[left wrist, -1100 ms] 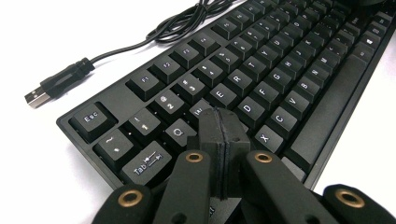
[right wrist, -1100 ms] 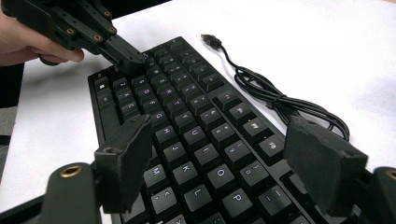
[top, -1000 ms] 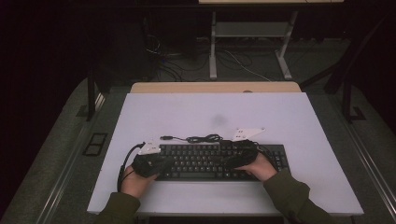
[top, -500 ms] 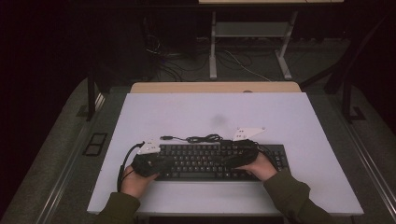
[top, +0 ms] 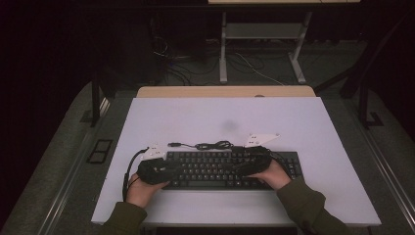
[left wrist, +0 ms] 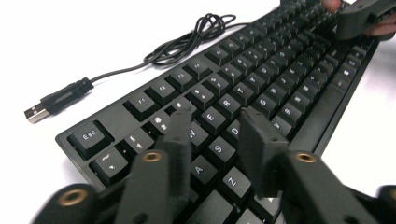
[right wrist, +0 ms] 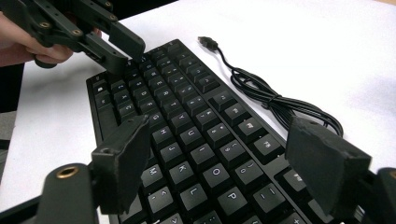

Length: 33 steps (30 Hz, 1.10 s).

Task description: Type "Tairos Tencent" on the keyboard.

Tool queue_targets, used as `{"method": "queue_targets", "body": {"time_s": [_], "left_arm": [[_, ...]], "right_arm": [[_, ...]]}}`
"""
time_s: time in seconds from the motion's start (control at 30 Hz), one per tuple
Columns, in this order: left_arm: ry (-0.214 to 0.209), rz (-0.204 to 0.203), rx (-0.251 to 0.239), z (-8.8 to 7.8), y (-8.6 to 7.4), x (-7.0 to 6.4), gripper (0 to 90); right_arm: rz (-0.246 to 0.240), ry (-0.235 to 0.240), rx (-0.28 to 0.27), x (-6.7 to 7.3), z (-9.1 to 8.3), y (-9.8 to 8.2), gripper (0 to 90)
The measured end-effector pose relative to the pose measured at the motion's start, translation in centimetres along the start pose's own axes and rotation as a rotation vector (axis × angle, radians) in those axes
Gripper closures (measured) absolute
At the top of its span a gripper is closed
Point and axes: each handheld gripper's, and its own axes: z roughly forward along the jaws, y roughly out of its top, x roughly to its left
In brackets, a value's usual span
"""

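A black keyboard point(top: 215, 169) lies near the front of the white table point(top: 293, 127). Its coiled cable point(top: 213, 145) ends in a loose USB plug point(left wrist: 35, 112) just behind it. My left gripper point(top: 171, 169) hovers low over the keyboard's left-hand keys point(left wrist: 219, 119). Its jaws have just been opening and now stand a little apart, with nothing gripped between them. My right gripper point(top: 240, 169) is over the right-hand keys point(right wrist: 219, 126), jaws wide open and empty. Each gripper view shows the other gripper at the keyboard's far end point(left wrist: 364, 16) point(right wrist: 107, 42).
The left gripper's own black cable point(top: 128, 171) loops off the left side of the keyboard. A wooden strip point(top: 225, 91) edges the table's back. Beyond it stand a desk frame's legs point(top: 222, 54) and floor cables in the dark.
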Motion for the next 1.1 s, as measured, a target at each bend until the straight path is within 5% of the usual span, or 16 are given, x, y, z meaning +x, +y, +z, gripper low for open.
{"method": "queue_targets", "body": {"time_s": [0.17, 0.53, 0.83, 1.1], "left_arm": [[-0.004, -0.005, -0.035, 0.0, 0.3, -0.3, 50.0], [0.001, -0.022, -0.019, 0.9, 0.6, -0.8, 15.1], [-0.002, -0.033, -0.008, 1.4, 0.8, -1.1, 0.8], [-0.005, -0.027, -0.014, 1.7, 1.0, -1.5, 0.0]], "right_arm": [[0.001, -0.005, -0.004, 0.0, 0.0, 0.0, 20.0], [0.020, -0.022, -0.006, -0.4, -0.1, 0.2, 18.0], [0.009, -0.018, 0.001, -0.5, 0.1, 0.8, 17.1], [0.001, -0.011, 0.006, -0.7, 0.6, 1.5, 17.1]]}}
